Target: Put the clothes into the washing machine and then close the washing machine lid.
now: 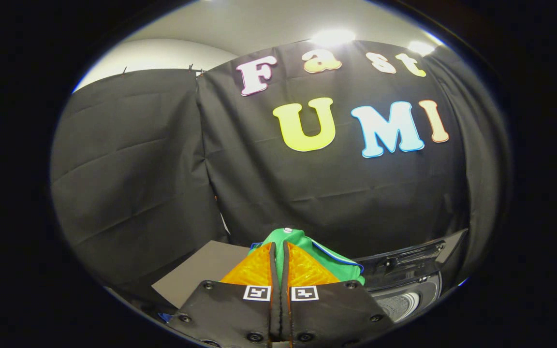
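My gripper (280, 249) is shut on a green garment (328, 258) with a thin blue trim. The cloth bunches up between the two fingertips and hangs down to the right of the fingers. Below and to the right of the fingers lies the washing machine (406, 282), dark with a raised lid (414, 255) and part of a pale ribbed drum opening under it. The gripper with the garment is held above the machine's left side, pointing at the booth's black cloth wall.
A grey flat panel (201, 270) lies to the left of the fingers, next to the machine. Black cloth walls close the space ahead and to the left. A small scrap of blue shows under the left finger's base (165, 316).
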Available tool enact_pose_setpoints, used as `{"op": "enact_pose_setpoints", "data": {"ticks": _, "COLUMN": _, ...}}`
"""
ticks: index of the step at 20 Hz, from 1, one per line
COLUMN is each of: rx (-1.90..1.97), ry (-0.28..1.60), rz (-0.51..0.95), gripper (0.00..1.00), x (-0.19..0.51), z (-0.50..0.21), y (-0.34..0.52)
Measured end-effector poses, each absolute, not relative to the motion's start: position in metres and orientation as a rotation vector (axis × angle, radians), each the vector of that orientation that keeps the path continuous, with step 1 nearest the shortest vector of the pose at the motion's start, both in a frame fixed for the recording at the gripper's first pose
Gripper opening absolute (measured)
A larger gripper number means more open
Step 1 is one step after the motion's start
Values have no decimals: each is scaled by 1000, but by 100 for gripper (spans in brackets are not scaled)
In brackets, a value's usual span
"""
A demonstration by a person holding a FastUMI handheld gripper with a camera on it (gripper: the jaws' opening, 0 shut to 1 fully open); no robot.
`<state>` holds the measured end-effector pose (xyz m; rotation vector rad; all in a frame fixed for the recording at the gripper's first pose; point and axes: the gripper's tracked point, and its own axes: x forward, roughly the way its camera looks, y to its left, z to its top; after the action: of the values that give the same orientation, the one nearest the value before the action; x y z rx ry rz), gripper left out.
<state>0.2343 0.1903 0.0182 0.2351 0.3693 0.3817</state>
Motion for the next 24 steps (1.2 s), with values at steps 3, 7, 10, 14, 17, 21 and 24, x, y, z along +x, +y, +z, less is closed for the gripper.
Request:
{"op": "enact_pose_setpoints", "data": {"ticks": 3, "rx": 239, "ry": 364, "rz": 356, "gripper": 2, "x": 236, "z": 16, "y": 167}}
{"op": "enact_pose_setpoints", "data": {"ticks": 7, "rx": 248, "ry": 362, "rz": 321, "gripper": 2, "x": 238, "z": 13, "y": 134}}
{"op": "enact_pose_setpoints", "data": {"ticks": 10, "rx": 241, "ry": 357, "rz": 288, "gripper": 2, "x": 238, "z": 11, "y": 105}}
{"op": "enact_pose_setpoints", "data": {"ticks": 14, "rx": 236, "ry": 357, "rz": 246, "gripper": 2, "x": 237, "z": 3, "y": 68}}
{"op": "enact_pose_setpoints", "data": {"ticks": 17, "rx": 232, "ry": 365, "rz": 220, "gripper": 2, "x": 238, "z": -9, "y": 43}}
{"op": "enact_pose_setpoints", "data": {"ticks": 21, "rx": 231, "ry": 388, "rz": 189, "gripper": 2, "x": 238, "z": -29, "y": 14}}
{"op": "enact_pose_setpoints", "data": {"ticks": 24, "rx": 227, "ry": 410, "rz": 169, "gripper": 2, "x": 238, "z": -46, "y": -3}}
